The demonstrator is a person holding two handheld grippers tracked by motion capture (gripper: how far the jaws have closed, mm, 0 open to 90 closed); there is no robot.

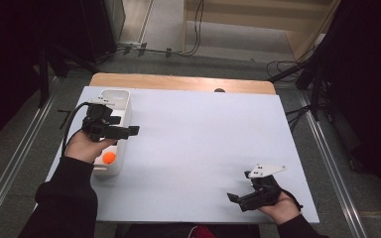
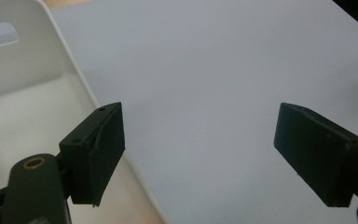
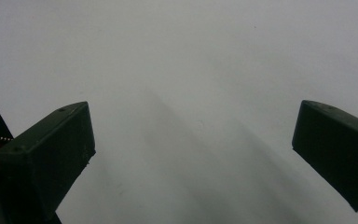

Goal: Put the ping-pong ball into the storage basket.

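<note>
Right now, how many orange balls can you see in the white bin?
1. The orange ball lies at the near end of the white bin, beside the left hand. That hand covers part of the bin, so more may be hidden.

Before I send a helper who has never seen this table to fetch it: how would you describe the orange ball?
Start at the pale table top and go to the long white bin along its left edge. The orange ball lies inside the bin's near end, just beside the left hand. It is the one small, round, brightly coloured thing there.
</note>
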